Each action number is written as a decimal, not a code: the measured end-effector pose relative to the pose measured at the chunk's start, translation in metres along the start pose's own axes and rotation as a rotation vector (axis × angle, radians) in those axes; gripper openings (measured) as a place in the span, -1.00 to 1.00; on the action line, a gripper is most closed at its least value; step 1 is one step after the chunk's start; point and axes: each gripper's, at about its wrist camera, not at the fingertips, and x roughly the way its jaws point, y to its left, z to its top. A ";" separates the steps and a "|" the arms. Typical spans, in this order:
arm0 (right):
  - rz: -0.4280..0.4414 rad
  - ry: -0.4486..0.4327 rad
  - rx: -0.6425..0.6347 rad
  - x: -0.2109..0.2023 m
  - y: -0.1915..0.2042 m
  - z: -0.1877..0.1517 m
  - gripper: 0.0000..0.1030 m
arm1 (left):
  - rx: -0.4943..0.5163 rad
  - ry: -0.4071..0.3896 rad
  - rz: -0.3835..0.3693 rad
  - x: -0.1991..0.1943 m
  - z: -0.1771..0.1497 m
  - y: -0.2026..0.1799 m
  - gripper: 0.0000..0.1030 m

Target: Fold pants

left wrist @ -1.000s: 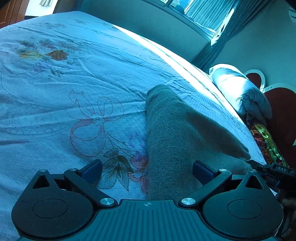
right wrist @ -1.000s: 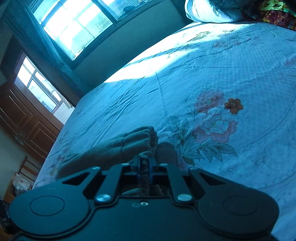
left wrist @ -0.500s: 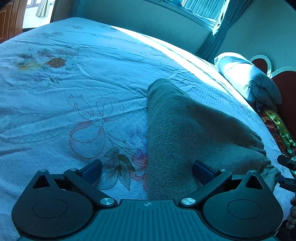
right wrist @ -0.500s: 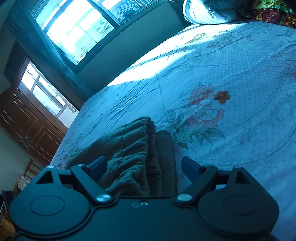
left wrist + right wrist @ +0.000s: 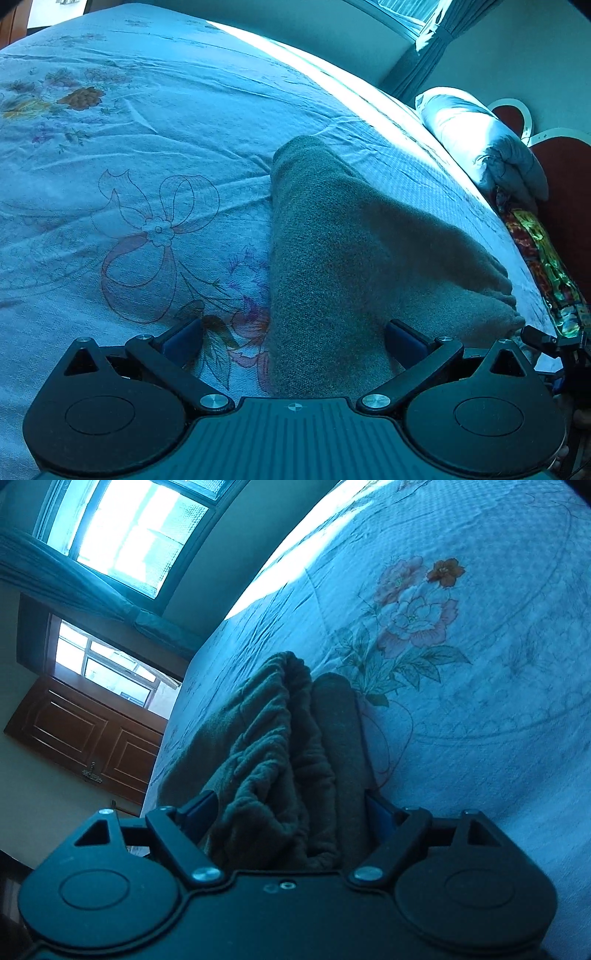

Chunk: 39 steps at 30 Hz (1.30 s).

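Note:
The grey-green fleece pants (image 5: 332, 251) lie folded lengthwise on the floral bedsheet (image 5: 129, 166). My left gripper (image 5: 293, 338) is open, its blue pads on either side of the near end of the pants, not pinching them. In the right wrist view the gathered waistband end of the pants (image 5: 284, 746) lies between the spread fingers of my right gripper (image 5: 290, 812), which is open and has no grip on the cloth. The tip of the right gripper shows at the right edge of the left wrist view (image 5: 546, 341).
A pale pillow (image 5: 484, 147) and a colourful cloth (image 5: 543, 266) lie at the head of the bed, by a dark red headboard (image 5: 565, 184). A window (image 5: 122, 528) and a wooden cabinet (image 5: 85, 738) stand beyond the bed's far edge.
My right gripper has let go of the waistband and opened wide, then tilted. The lifted cloth has settled onto the bed. My left gripper has stayed open in place.

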 end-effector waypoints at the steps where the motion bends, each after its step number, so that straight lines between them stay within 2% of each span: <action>1: 0.000 -0.002 -0.001 -0.001 0.002 -0.002 0.50 | 0.003 0.004 -0.002 -0.001 0.000 -0.001 1.00; 4: 0.019 -0.007 0.022 -0.003 -0.004 -0.002 0.48 | 0.022 0.023 0.004 0.001 0.001 -0.004 1.00; 6: 0.023 -0.005 0.023 -0.004 -0.005 -0.002 0.48 | 0.028 0.037 -0.032 0.002 0.004 -0.005 0.96; 7: 0.024 -0.006 0.023 -0.005 -0.005 -0.002 0.47 | 0.037 0.041 -0.053 0.001 0.003 -0.008 0.82; 8: 0.031 -0.010 0.026 -0.006 -0.005 -0.002 0.46 | 0.029 0.050 -0.088 0.001 0.003 -0.008 0.46; 9: 0.040 -0.017 0.034 -0.007 -0.007 -0.001 0.45 | 0.003 0.057 -0.114 0.002 0.003 -0.006 0.38; 12: 0.051 -0.018 0.058 -0.008 -0.016 0.000 0.28 | -0.075 0.057 -0.191 0.005 0.006 0.011 0.38; 15: 0.100 -0.018 0.105 -0.009 -0.028 0.003 0.20 | -0.235 0.089 -0.362 0.018 0.009 0.044 0.38; 18: 0.118 -0.012 0.099 -0.009 -0.030 0.004 0.21 | -0.282 0.110 -0.428 0.026 0.009 0.059 0.38; 22: 0.120 -0.012 0.091 -0.007 -0.027 0.002 0.21 | -0.234 0.111 -0.387 0.028 0.007 0.050 0.23; 23: 0.121 -0.014 0.094 -0.008 -0.028 0.002 0.17 | -0.229 0.106 -0.376 0.027 0.006 0.049 0.15; 25: 0.123 -0.027 0.111 -0.011 -0.031 0.002 0.07 | -0.233 0.093 -0.378 0.025 0.005 0.053 0.09; 29: 0.132 -0.022 0.122 -0.011 -0.036 0.003 0.02 | -0.220 0.085 -0.392 0.021 0.002 0.056 0.04; 34: 0.165 -0.013 0.141 -0.008 -0.042 0.002 0.10 | -0.255 0.083 -0.438 0.028 0.001 0.064 0.03; 36: 0.191 -0.003 0.137 0.005 -0.037 0.004 0.20 | -0.272 0.075 -0.462 0.036 0.002 0.063 0.01; 37: 0.190 0.002 0.128 0.010 -0.034 0.004 0.24 | -0.280 0.073 -0.474 0.040 0.002 0.062 -0.08; 39: 0.164 0.020 0.090 0.019 -0.026 0.005 0.09 | -0.295 0.080 -0.490 0.044 0.001 0.063 -0.31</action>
